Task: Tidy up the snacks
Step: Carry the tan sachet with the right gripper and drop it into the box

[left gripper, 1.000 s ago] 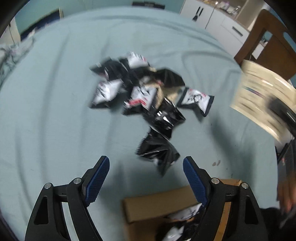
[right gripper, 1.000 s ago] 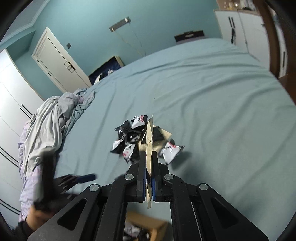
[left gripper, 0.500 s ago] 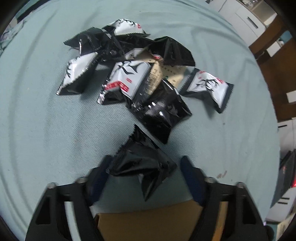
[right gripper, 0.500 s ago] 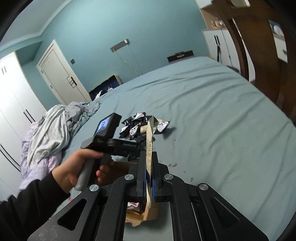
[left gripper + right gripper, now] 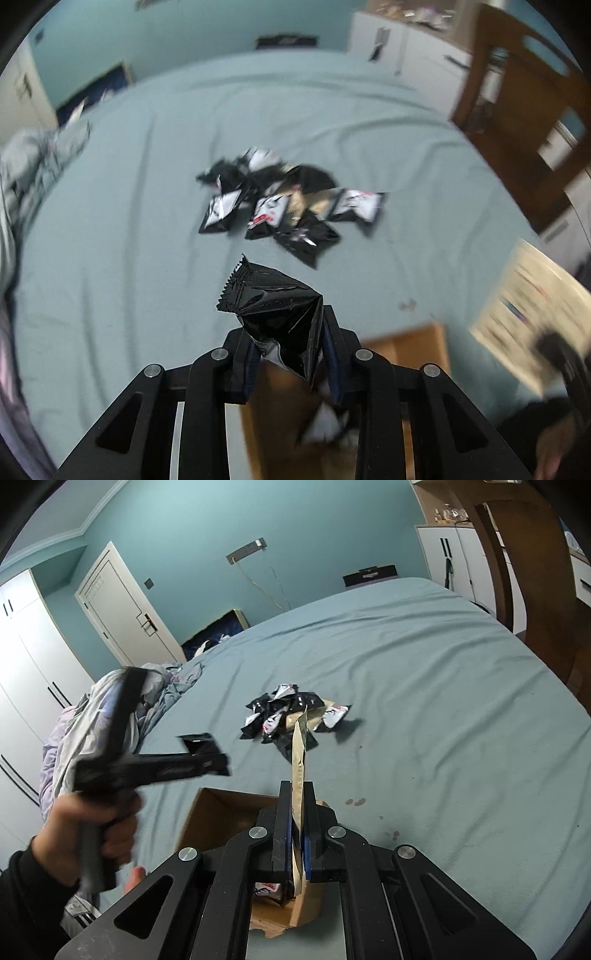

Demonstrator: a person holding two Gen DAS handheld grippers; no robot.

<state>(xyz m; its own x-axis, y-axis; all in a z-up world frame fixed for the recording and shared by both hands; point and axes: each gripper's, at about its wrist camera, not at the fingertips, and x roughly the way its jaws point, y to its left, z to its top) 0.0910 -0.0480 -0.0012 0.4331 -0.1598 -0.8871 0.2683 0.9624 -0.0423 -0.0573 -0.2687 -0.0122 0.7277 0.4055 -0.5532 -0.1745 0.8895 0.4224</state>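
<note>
Pinches, between the left gripper's [image 5: 284, 325] blue-padded fingers [image 5: 252, 365], a crumpled black snack packet [image 5: 273, 306]. Has just been closing on it, and now squeezes it narrow at its lower end, serrated top edge sticking up and out ahead. Holds it off the bed [image 5: 110, 258], clear of the sheet. Looks past it to the pile of packets [image 5: 291, 210], black ones and white-faced ones with red print, heaped mid-bed and well apart from the held one; blurred in this view. Shows a brown cardboard box [image 5: 413, 347] just below and behind the fingers, with more packets lying inside.

Clamps, with the right gripper [image 5: 297, 812], fingers [image 5: 282, 823] nearly together, a flat beige pouch [image 5: 298, 753]. Stands it on edge, upright, its top reaching toward the pile. Hovers right over the open box [image 5: 221, 812], which sits on the bed at the near edge.

From the right view, catches the person's left hand [image 5: 92, 834], dark sleeve at the wrist, wrapped around its gripper's handle, with the black packet [image 5: 197, 740] at the tip, just beyond the box's far left corner. Takes in rumpled bedding [image 5: 92, 709] at the left and a few small dark stains [image 5: 354, 802] on the sheet to the right of the box.
</note>
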